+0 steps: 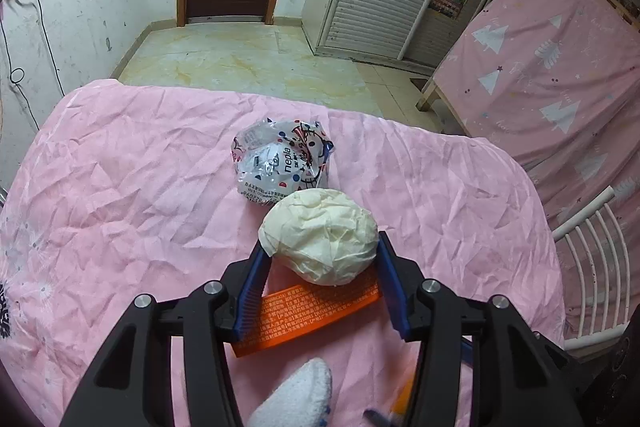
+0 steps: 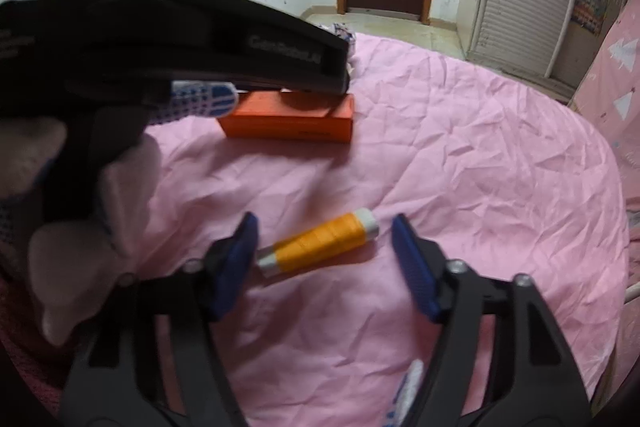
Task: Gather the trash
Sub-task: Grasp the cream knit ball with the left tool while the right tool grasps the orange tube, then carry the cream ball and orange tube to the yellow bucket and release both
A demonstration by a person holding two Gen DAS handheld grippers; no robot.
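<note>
On pink-sheeted desk (image 2: 480, 155): one orange thread spool (image 2: 320, 245) between right hand-held gripper (image 2: 324, 241) pads, untouched, axis slanting up-right. Left hand-held gripper (image 1: 320, 251) clenches one cream paper wad (image 1: 320, 235).

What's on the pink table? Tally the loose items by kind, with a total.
Crumpled paper ball: 1
Crumpled printed wrapper: 1
Orange box: 1
Orange thread spool: 1
Total: 4

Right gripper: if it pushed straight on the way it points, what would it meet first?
Probably the orange thread spool, lying crosswise between the right gripper's open jaws on the pink sheet; depth is unclear.
</note>
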